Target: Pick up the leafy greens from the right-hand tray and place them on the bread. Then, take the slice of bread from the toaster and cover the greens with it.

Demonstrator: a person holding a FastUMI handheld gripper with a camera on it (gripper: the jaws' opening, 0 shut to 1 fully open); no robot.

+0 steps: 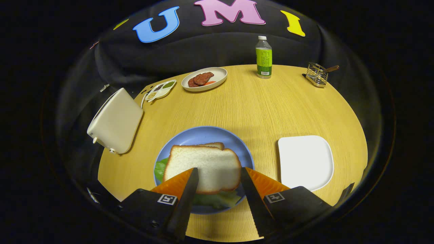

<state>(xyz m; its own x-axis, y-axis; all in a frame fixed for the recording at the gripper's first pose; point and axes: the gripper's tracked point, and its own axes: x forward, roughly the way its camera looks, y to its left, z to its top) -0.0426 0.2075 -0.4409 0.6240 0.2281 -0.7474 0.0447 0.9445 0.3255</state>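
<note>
My claw (217, 183) hangs spread wide at six o'clock, its fingers flanking the top bread slice (203, 169) without pressing it. That slice covers the leafy greens (160, 168) on the blue plate (203, 134). If I pull back crooked, a finger could drag it askew.

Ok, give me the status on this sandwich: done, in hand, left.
Done: leafy greens lie on the blue plate under the top bread slice, with another slice beneath; the white tray is bare. In hand: the tongs stand open around the top slice, seemingly not pressing it. Left: apparently just backing away.
</note>
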